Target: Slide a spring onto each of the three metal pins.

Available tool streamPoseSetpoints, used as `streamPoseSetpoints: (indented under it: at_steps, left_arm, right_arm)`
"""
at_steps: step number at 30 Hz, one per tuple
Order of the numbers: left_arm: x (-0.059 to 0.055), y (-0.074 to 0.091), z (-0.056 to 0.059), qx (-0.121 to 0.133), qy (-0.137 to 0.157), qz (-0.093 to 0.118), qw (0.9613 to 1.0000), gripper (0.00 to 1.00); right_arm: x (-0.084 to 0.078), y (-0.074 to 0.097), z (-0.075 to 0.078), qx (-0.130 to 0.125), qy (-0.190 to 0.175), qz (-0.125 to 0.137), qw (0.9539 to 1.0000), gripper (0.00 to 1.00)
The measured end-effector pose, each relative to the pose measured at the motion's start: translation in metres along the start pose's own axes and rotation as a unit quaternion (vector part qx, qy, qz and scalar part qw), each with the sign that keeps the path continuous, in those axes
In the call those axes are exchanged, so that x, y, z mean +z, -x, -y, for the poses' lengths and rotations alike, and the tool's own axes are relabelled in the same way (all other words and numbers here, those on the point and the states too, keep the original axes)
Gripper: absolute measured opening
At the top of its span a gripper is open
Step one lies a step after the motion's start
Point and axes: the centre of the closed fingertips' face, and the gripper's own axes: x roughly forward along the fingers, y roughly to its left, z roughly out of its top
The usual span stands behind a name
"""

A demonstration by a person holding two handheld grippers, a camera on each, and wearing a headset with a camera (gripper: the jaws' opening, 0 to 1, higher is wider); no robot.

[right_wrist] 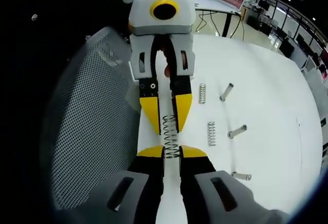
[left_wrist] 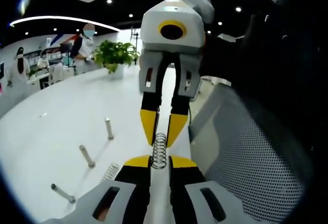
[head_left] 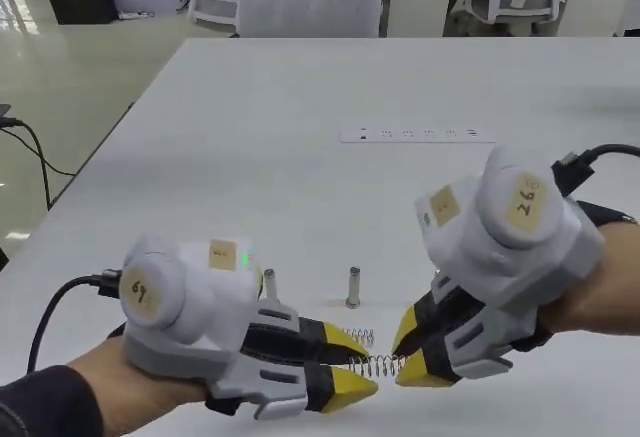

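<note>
Left gripper [left_wrist: 159, 161] and right gripper [right_wrist: 171, 152] are both pinching one spring [head_left: 380, 364] end to end; I'm reckoning one must let go before threading a pin [head_left: 353, 287].

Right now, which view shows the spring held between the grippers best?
The right gripper view: the spring shows full length, from the right gripper to the left gripper. The left gripper view shows it shorter; the head view, small.
</note>
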Motion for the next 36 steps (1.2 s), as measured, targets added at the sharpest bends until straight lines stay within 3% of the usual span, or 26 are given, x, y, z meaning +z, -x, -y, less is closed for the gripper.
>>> streamPoseSetpoints:
  at_steps: [6,21,30,36]
  left_arm:
    - [0.0,0.0,0.0,0.0,-0.006,-0.001,1.0,0.03]
    - [-0.003,-0.001,0.001,0.002,-0.022,-0.008,0.9997,0.03]
    - [-0.002,0.0,-0.002,0.006,-0.028,-0.007,0.9996,0.02]
    - [0.0,0.0,-0.001,0.005,-0.026,0.0,0.9996,0.02]
  right_arm:
    - [0.002,0.002,-0.002,0.0,0.002,-0.004,1.0,0.08]
    - [0.028,0.022,-0.003,-0.003,-0.009,0.051,0.9987,0.07]
    - [0.031,0.023,0.002,-0.008,-0.022,0.06,0.998,0.08]
    - [0.031,0.021,0.003,-0.008,-0.037,0.07,0.9969,0.18]
